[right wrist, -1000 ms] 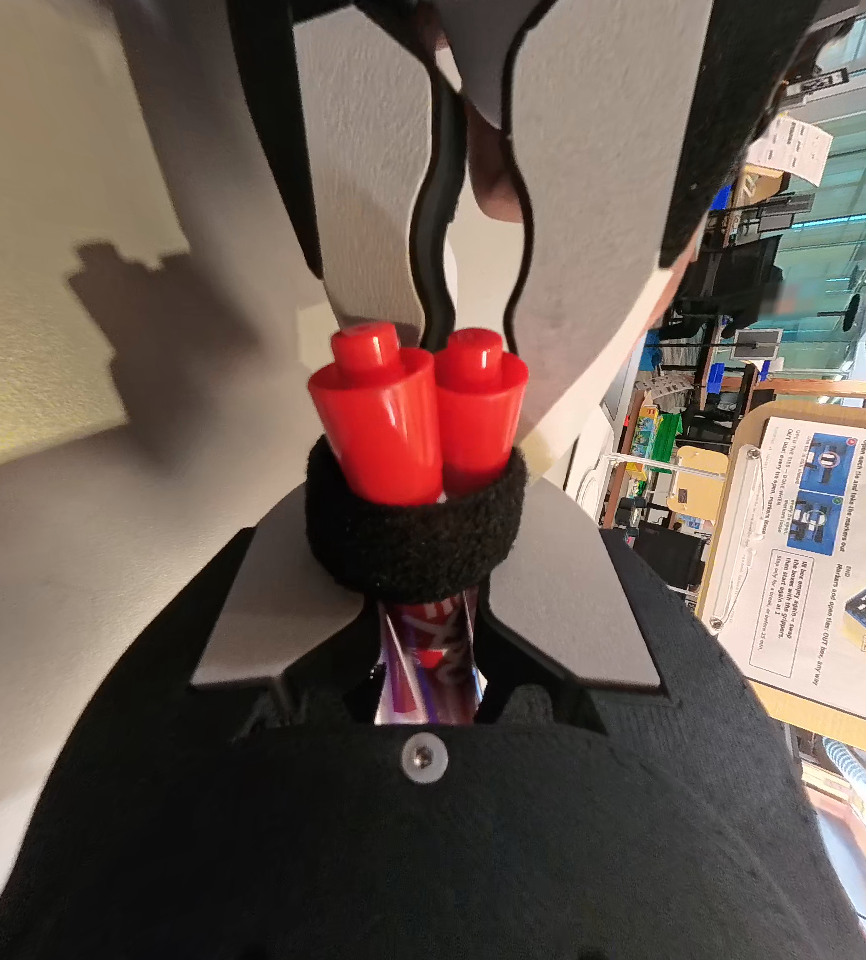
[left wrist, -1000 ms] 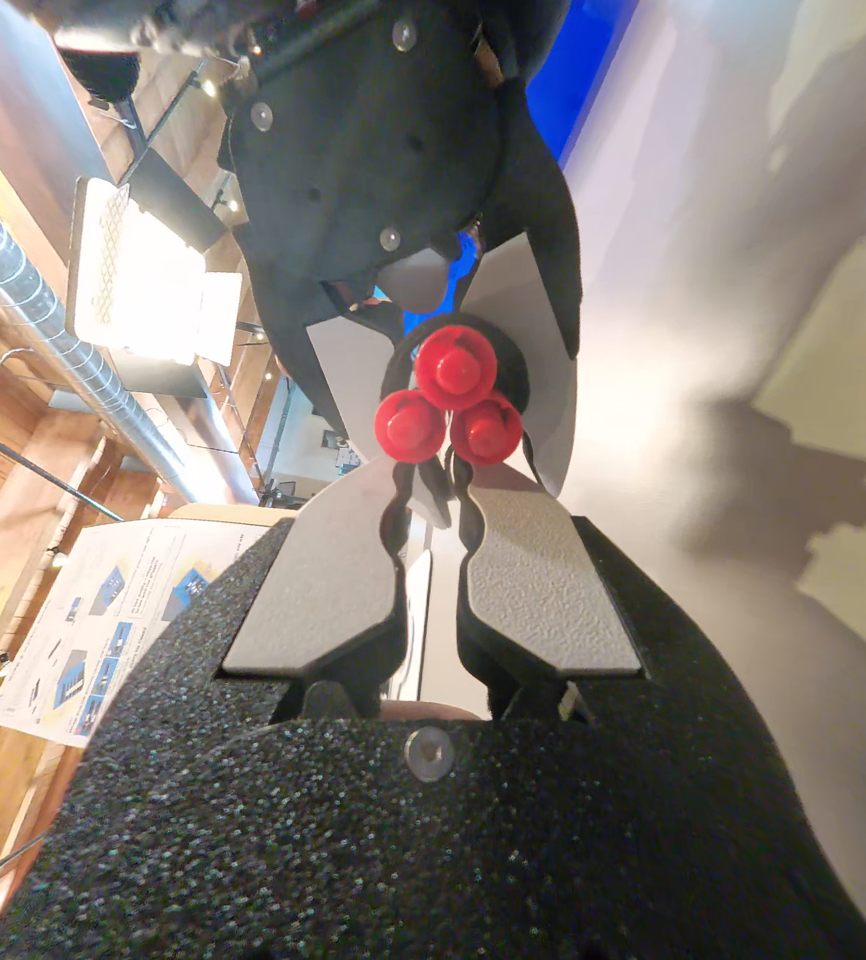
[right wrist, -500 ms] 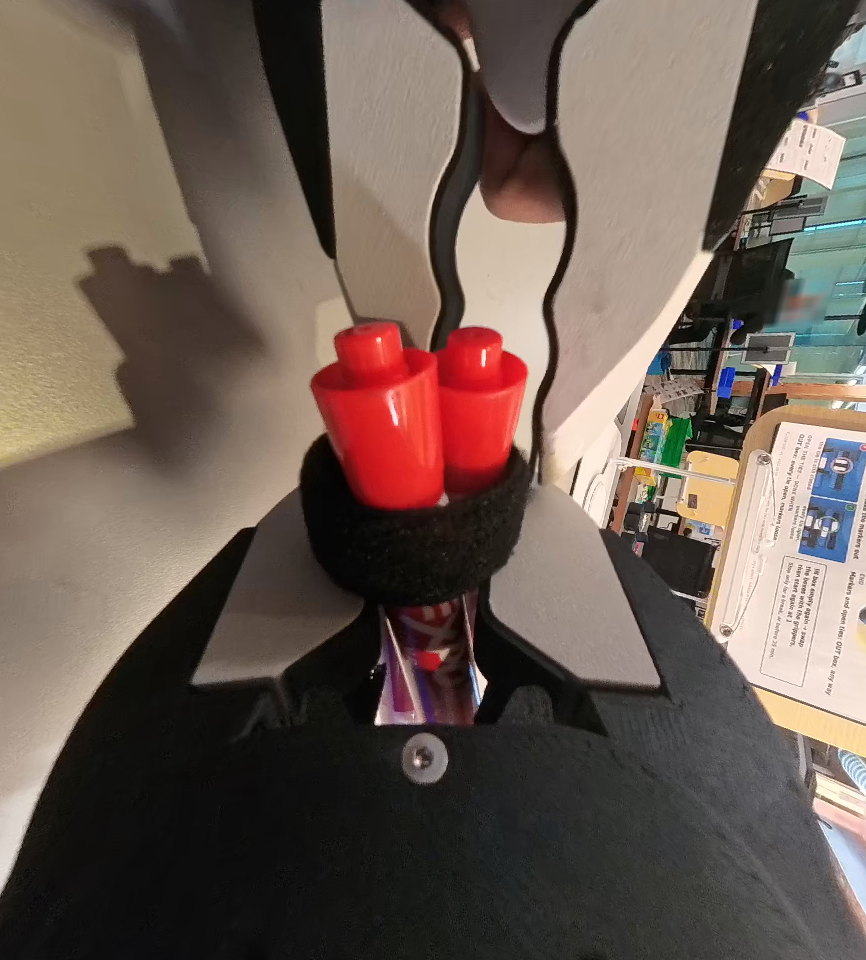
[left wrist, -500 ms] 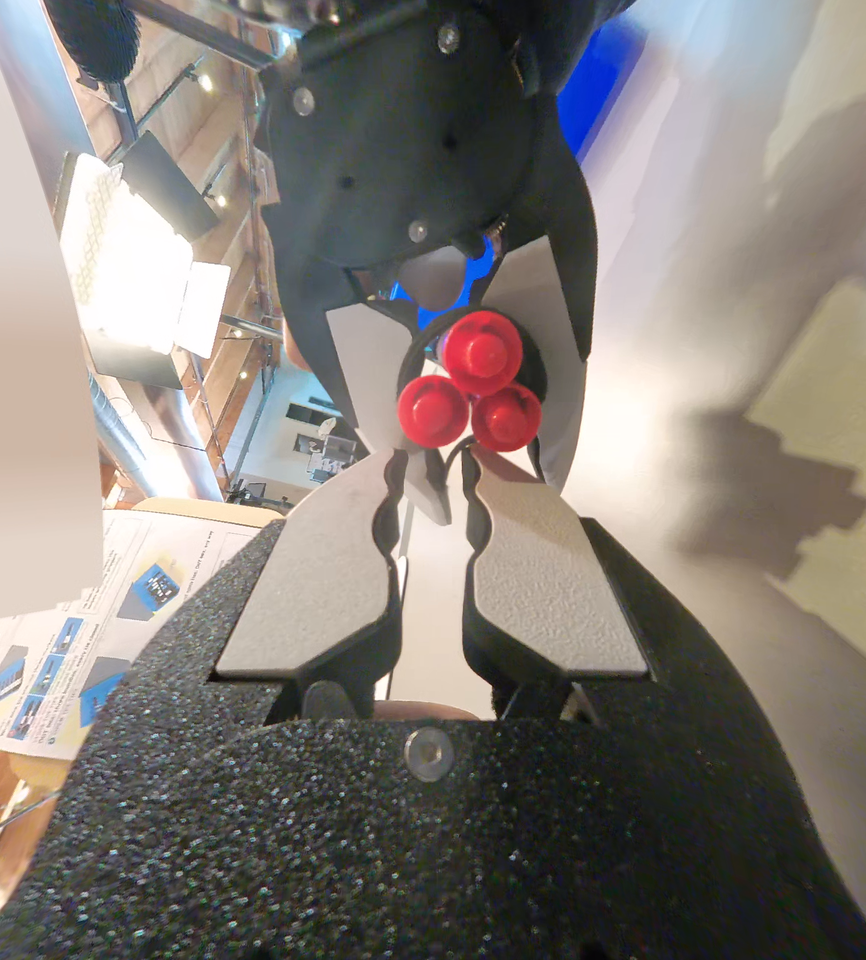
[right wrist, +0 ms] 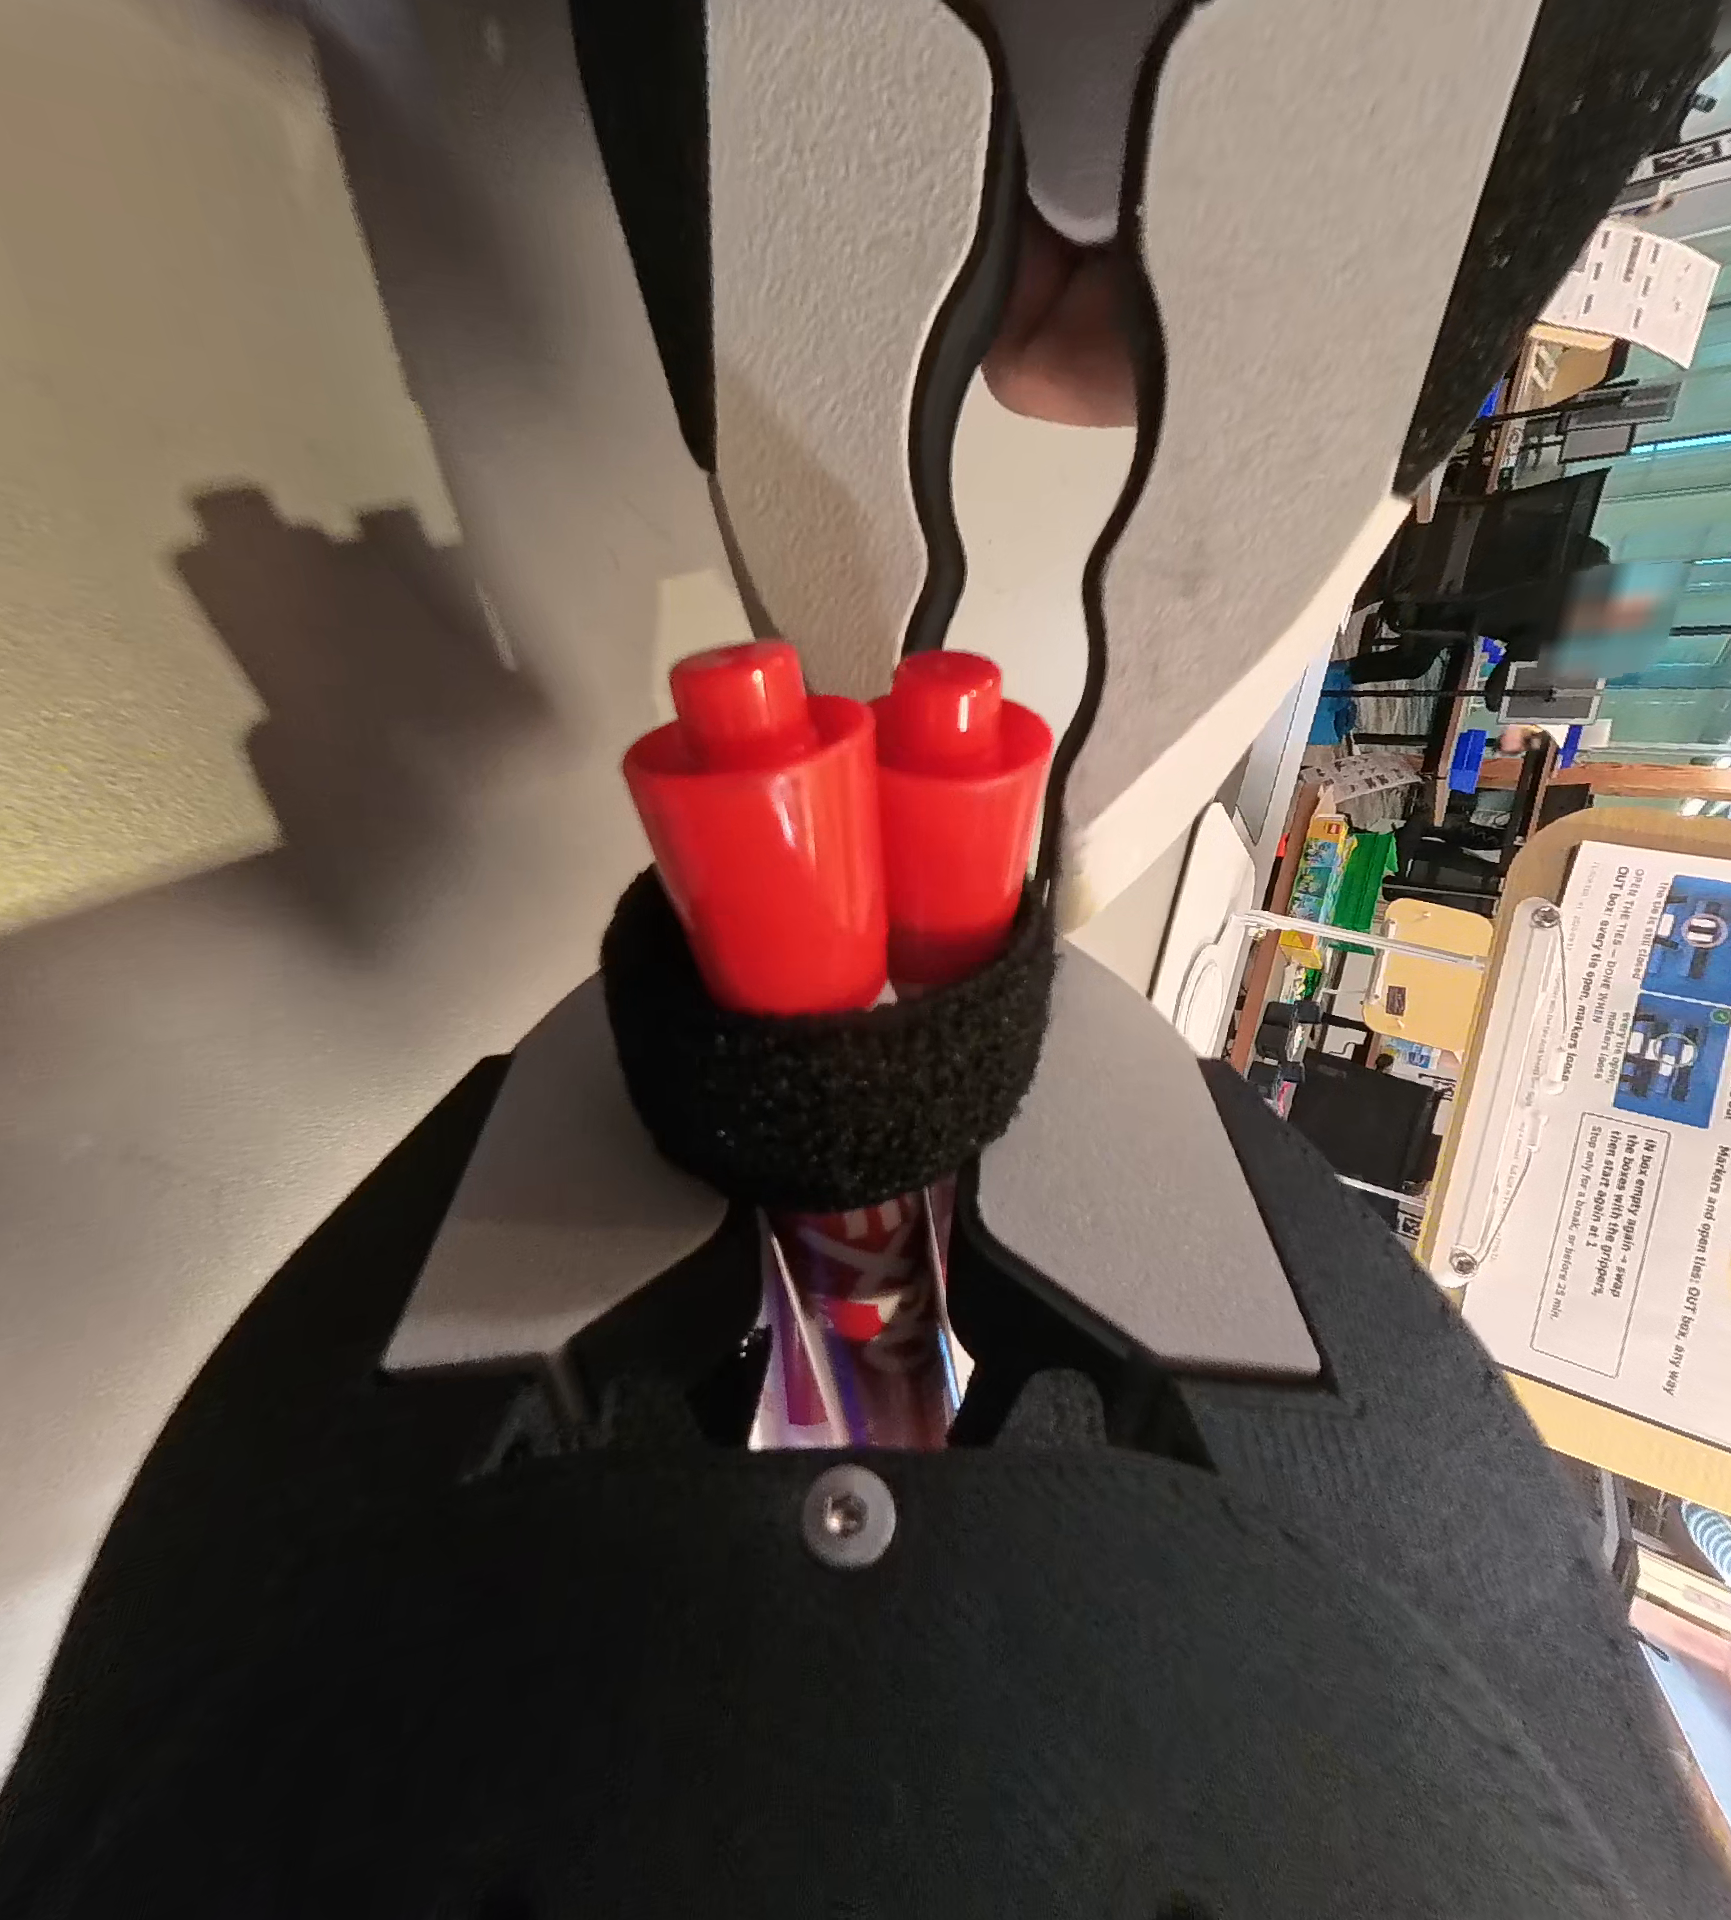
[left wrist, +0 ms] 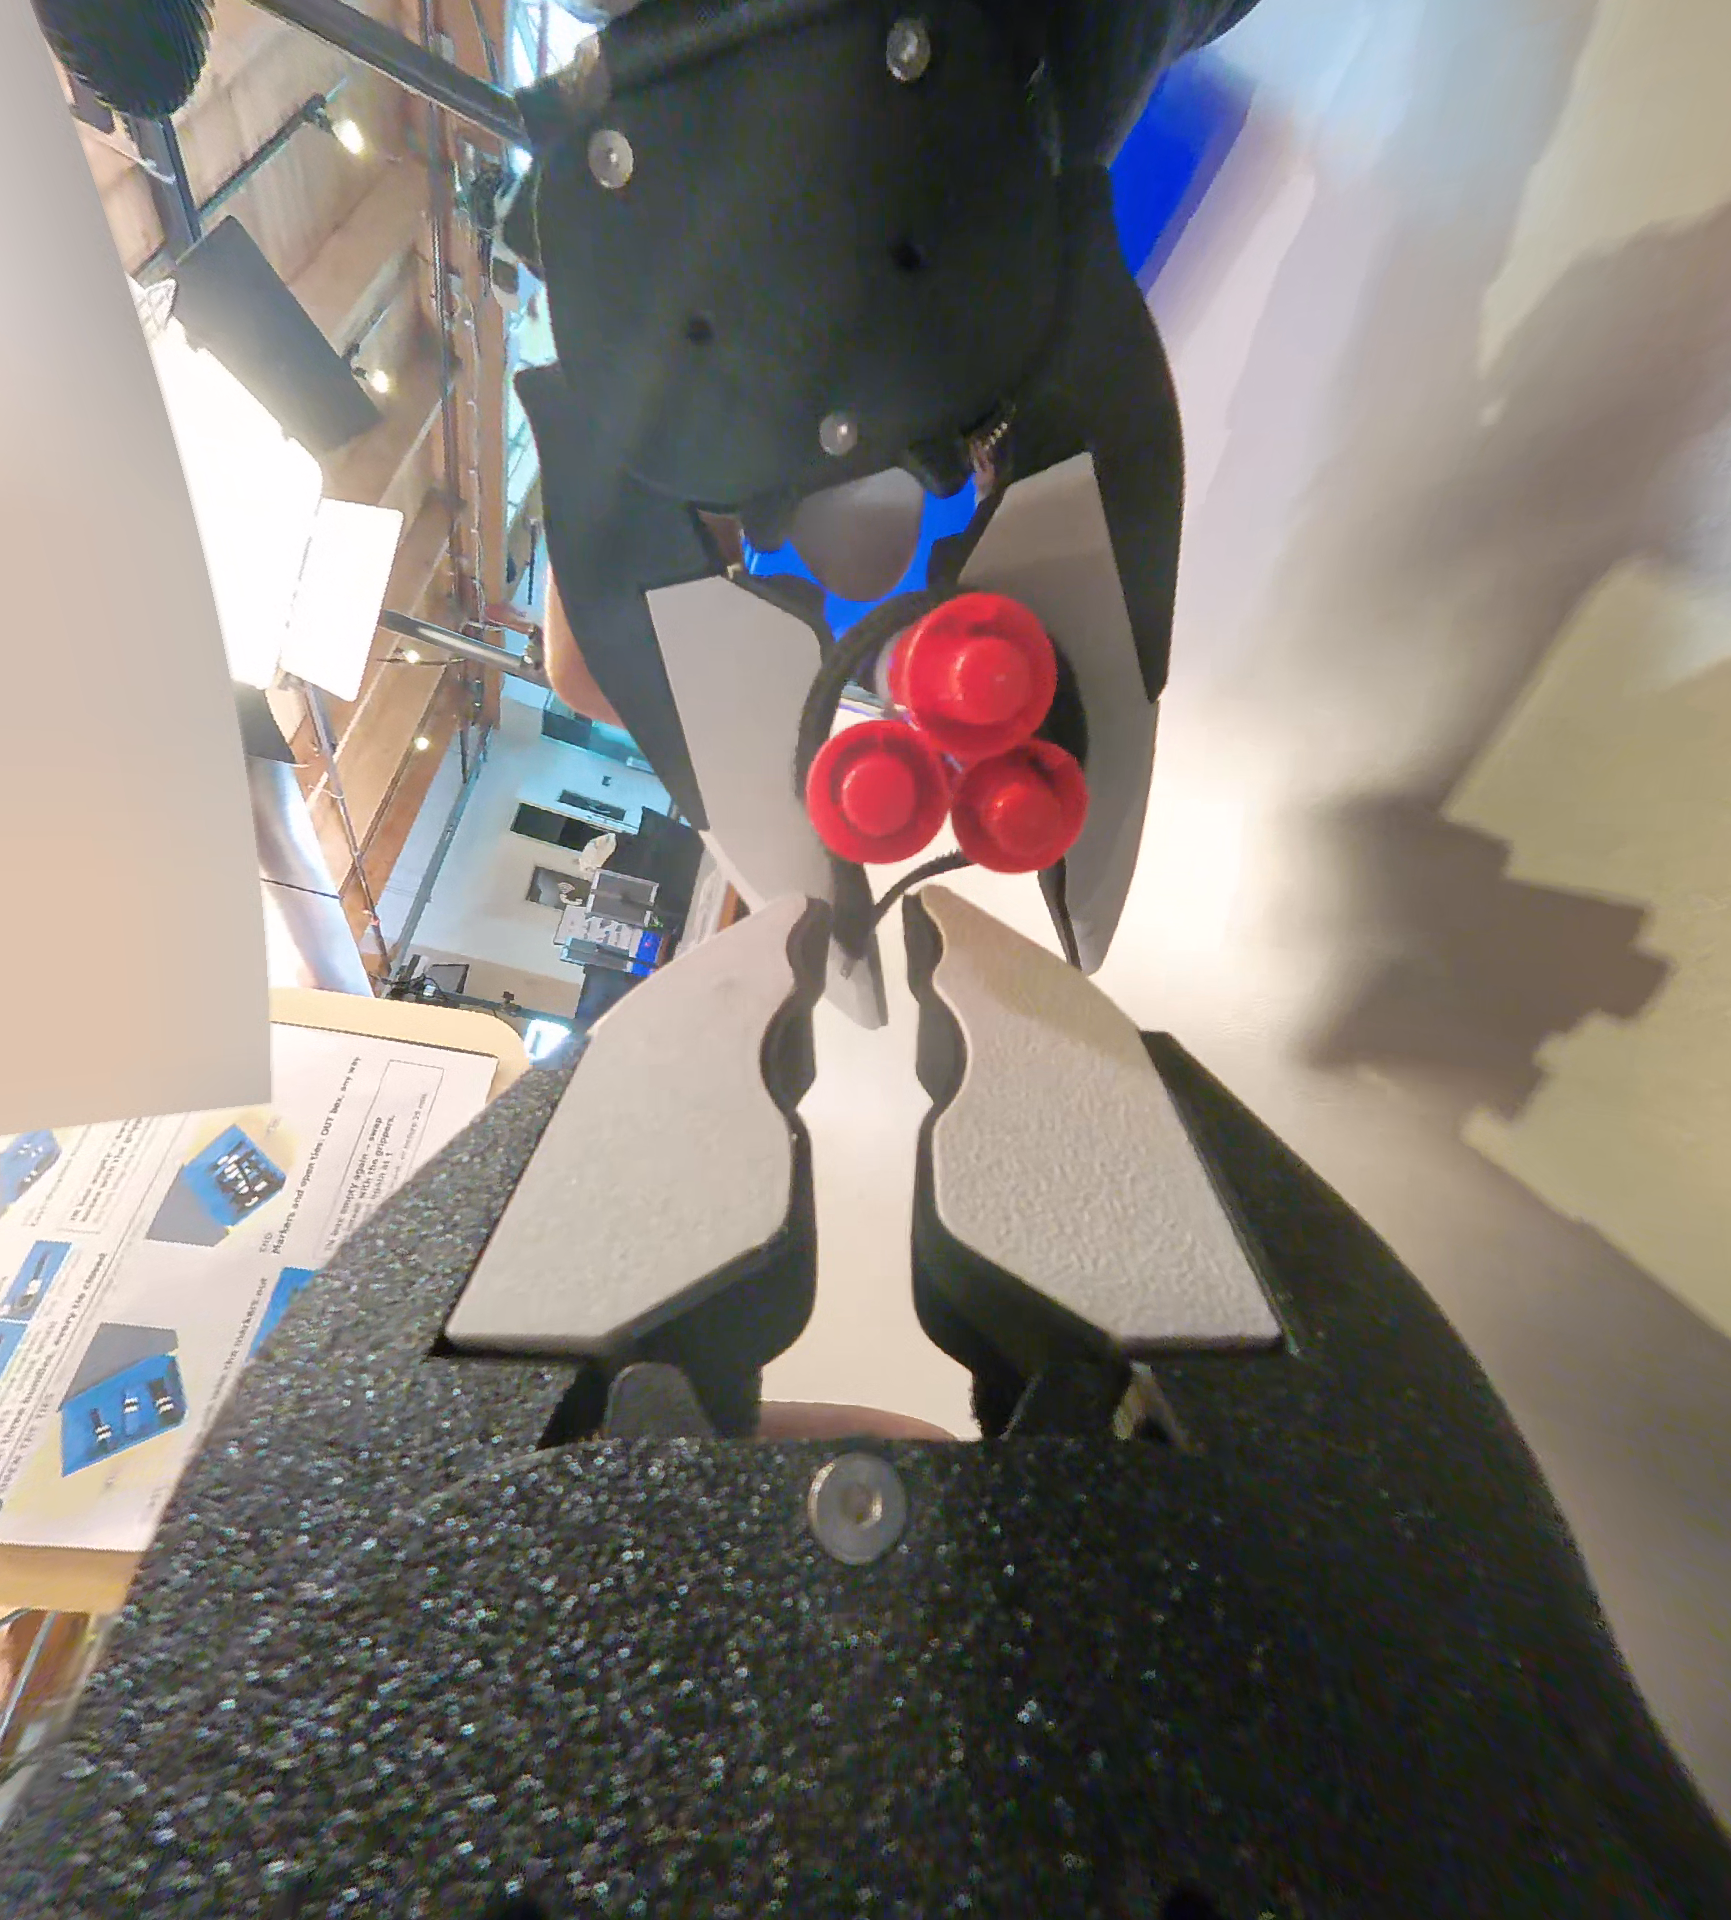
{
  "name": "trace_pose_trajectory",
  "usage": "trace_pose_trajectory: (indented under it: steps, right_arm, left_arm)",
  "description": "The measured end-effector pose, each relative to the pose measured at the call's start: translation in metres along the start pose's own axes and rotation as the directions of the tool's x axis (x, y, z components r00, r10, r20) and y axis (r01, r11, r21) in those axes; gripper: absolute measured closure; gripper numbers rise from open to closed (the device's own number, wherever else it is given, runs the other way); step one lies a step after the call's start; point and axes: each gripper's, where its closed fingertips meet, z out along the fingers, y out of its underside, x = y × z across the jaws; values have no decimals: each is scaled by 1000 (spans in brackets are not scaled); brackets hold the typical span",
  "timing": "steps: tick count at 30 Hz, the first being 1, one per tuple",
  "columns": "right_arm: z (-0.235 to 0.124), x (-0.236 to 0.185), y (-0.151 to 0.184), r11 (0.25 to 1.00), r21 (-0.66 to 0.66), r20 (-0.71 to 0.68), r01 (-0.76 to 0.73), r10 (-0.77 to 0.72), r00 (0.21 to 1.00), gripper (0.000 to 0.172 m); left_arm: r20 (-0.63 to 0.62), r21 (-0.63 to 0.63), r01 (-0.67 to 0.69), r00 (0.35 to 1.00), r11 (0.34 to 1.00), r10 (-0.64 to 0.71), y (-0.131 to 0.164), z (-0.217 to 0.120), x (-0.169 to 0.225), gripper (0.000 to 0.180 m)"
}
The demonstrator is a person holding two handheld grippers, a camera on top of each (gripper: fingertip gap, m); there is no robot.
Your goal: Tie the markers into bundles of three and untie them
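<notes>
Our right gripper [right wrist: 845, 1060] grips three red-capped markers [right wrist: 819, 842] wrapped in a black strap [right wrist: 819, 1091]. At twelve o'clock the left gripper [left wrist: 866, 920] is narrowly parted around the strap's loose tail [left wrist: 908, 883], apparently not pinching it. We should pinch the tail firmly, then peel steadily.

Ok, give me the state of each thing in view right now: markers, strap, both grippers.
Markers: three, red caps on, bunched together, held up off the table.
Strap: black, wrapped around the bundle; its loose tail runs out between the left gripper's fingers.
Right gripper: closed on the wrapped bundle.
Left gripper: fingers narrowly apart at the tail; grip unclear.
</notes>
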Motion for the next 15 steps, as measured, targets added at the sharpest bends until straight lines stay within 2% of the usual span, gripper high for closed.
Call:
trace_pose_trajectory:
  steps: [6,10,12,13,15]
  right_arm:
    - [-1,-1,0,1000,2,6,-6,6,1000,131]
    - [-1,-1,1,1000,-2,7,-10,10,1000,130]
    - [-1,-2,2,1000,-3,8,-12,12,1000,131]
    - [-1,-2,3,1000,-3,9,-13,13,1000,131]
    - [-1,-2,3,1000,-3,12,-18,18,1000,131]
  left_arm:
    - [-72,-23,97,993,995,-98,7,-4,8,153]
    - [-144,-42,266,952,963,-269,13,-6,10,148]
    - [-199,-70,395,894,916,-401,18,-8,11,147]
    - [-224,-92,486,841,869,-493,21,-9,11,146]
    - [-271,-123,667,690,735,-671,24,-13,8,146]
